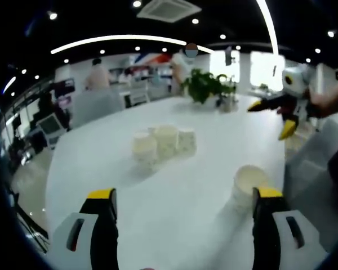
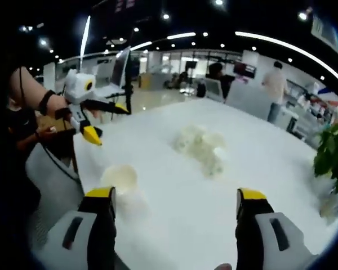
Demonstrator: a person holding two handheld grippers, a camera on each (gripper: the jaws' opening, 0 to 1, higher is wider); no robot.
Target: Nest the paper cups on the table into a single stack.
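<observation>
You hover both released grippers, left gripper (image 1: 183,209) and right gripper (image 2: 174,209), above the surface (image 1: 174,219), lone cup (image 1: 249,183) near its edge, clustered cups (image 1: 163,143) mid-surface, risking a clumsy knock sending cups tumbling.

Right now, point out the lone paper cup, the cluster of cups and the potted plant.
lone paper cup (image 1: 249,181), left gripper view, on its open rim.
cluster of cups (image 1: 163,144), left gripper view, on the middle cup's side.
potted plant (image 1: 205,85), left gripper view, on its leaves.
</observation>
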